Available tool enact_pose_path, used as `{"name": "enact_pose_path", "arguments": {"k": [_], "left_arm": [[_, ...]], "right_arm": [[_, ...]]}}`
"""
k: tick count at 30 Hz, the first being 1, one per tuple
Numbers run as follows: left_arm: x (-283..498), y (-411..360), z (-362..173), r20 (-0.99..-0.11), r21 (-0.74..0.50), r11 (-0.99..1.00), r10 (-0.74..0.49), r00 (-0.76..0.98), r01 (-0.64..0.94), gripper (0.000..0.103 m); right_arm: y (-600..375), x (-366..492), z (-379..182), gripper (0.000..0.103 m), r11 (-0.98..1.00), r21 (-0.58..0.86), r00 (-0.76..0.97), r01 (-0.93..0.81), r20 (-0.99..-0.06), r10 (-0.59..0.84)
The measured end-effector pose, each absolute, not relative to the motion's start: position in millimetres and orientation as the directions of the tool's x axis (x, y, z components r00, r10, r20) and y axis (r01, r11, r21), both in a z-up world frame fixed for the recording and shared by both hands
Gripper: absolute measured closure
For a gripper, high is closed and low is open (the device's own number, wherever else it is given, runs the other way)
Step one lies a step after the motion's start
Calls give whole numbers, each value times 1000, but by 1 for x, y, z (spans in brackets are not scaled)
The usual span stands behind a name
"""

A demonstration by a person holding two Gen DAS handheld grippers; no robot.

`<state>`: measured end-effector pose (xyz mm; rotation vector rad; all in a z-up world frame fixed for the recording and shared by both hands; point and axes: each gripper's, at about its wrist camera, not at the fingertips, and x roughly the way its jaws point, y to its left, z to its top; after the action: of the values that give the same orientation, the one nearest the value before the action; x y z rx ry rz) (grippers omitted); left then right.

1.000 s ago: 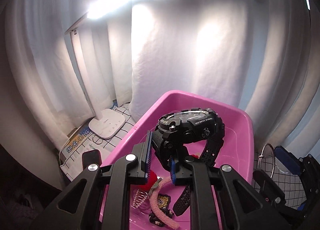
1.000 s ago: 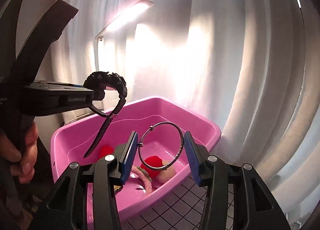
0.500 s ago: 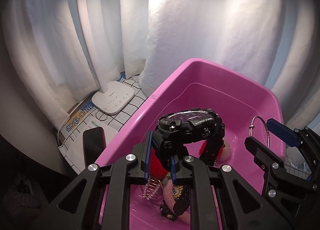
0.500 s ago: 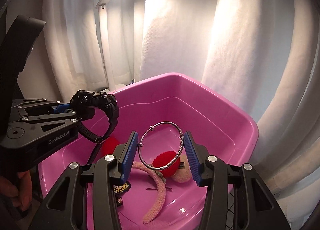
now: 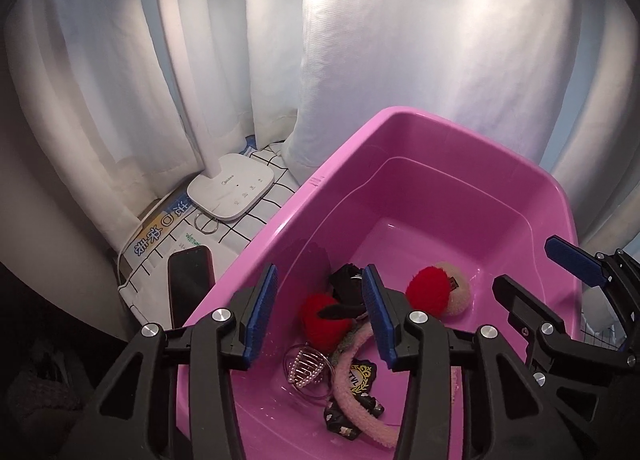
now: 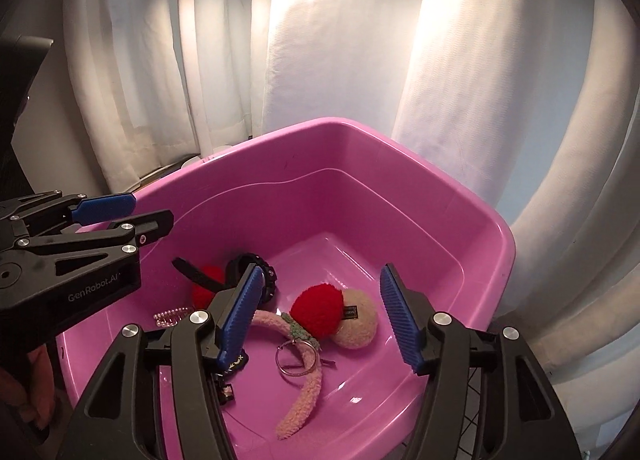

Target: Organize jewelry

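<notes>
Black and chunky, the watch lies inside the pink tub, against a red pompom; the silver bangle rests on the fuzzy pink headband just in front of the red-and-beige pompom. A pearl hair clip sits nearby on the tub floor. Your left gripper hangs over the tub with its jaws spread wide, gripping nothing; your right gripper is likewise wide apart and bare. Beside the tub stand a white desk lamp and a dark phone.
</notes>
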<state>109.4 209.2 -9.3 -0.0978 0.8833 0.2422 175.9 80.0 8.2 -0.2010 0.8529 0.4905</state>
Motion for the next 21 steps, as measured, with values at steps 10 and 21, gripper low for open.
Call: {"name": "enact_pose_path", "arguments": {"k": [10,21], "left_arm": [[91,207,10,-731,3,953,209,650,-303,13],[76,198,16,-767,-8,933,226,601,-361,6]], "right_arm": [[68,170,16,43,896,35,570,-443,-760,312],[52,157,30,43,936,46,576,-348,-778,252]]}}
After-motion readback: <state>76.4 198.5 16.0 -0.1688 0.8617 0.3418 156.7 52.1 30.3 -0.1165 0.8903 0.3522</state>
